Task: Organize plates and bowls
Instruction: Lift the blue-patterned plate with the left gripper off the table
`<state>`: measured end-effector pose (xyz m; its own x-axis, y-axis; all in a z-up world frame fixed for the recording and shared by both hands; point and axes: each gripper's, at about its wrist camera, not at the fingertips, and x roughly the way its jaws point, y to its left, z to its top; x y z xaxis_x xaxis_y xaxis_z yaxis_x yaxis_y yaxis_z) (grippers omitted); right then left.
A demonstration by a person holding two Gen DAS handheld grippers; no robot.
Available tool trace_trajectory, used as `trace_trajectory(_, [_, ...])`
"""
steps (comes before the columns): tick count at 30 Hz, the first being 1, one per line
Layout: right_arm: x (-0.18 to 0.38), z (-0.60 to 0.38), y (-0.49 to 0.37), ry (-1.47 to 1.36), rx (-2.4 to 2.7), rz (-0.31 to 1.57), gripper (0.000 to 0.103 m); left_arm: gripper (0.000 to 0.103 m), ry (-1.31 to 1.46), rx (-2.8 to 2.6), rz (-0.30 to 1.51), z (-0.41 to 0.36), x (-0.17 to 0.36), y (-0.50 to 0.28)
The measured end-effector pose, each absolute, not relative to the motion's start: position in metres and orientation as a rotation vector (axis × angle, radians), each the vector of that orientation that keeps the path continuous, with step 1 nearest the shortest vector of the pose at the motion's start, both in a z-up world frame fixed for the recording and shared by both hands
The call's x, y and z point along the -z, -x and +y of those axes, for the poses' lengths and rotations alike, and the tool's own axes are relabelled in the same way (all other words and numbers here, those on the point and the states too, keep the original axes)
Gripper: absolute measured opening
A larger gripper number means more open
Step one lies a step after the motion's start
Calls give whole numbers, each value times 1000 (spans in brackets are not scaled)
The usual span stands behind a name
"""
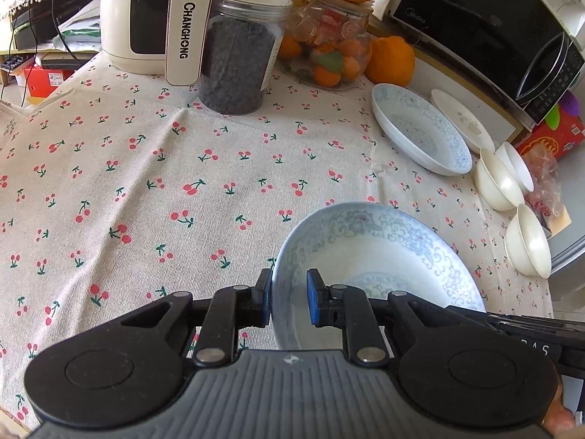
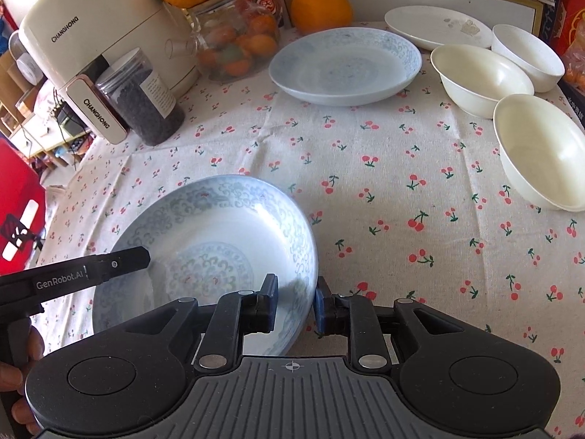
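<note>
Near plate (image 2: 204,256): the patterned blue one, on the cherry-print worktop (image 1: 146,183) close in front of me, one edge looking tipped up off the cloth.
Left jaws (image 1: 289,300): straddling the plate's left rim, outer pad against the wall, inner pad showing a gap; a narrow gap, not a firm clamp as far as I can see.
Right jaws (image 2: 296,301): straddling the opposite rim, a sliver of space on the outside pad; I read them as slack, not pressing.
Far plate (image 2: 345,66): same blue pattern, sitting alone at the back near the fruit jar (image 2: 234,47).
White plate (image 2: 438,31): behind the far plate, just beside it, not stacked.
Bowls (image 2: 479,77): three cream ones along the right edge, side by side, none nested.
Done so far: little that I can see; nothing is stacked, every piece lies separate.
Left to do: my guess is the near plate goes onto its blue twin, the white plate joins or sits apart, and the three bowls get nested.
Watch for: slippery glazed rim held from two sides; uneven lift could tilt it.
</note>
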<state>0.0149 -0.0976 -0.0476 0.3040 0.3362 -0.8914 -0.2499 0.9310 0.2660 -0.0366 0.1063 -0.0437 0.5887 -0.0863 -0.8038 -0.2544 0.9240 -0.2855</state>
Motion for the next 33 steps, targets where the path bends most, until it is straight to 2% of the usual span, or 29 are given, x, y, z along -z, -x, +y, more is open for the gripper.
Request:
trace_trajectory(6, [53, -96, -15, -83, -383, 1229, 26, 17, 371, -111, 956, 103, 46, 38])
trace_trajectory(18, [52, -101, -22, -89, -363, 1241, 26, 19, 362, -119, 965, 102, 47, 36])
trace_trajectory(24, [46, -110, -28, -101, -339, 1224, 26, 25, 328, -159, 960, 104, 42, 33])
trace_trajectory(27, [37, -111, -29, -76, -333, 1183, 26, 34, 306, -189, 944, 104, 37, 32])
trace_trajectory(29, [30, -113, -31, -80, -336, 1162, 27, 48, 283, -215, 928, 104, 33, 31])
trace_trajectory(31, [26, -117, -34, -99, -330, 1152, 30, 56, 259, -233, 906, 104, 28, 31])
trace_trajectory(33, [22, -123, -37, -116, -319, 1143, 34, 58, 234, -251, 889, 102, 23, 30])
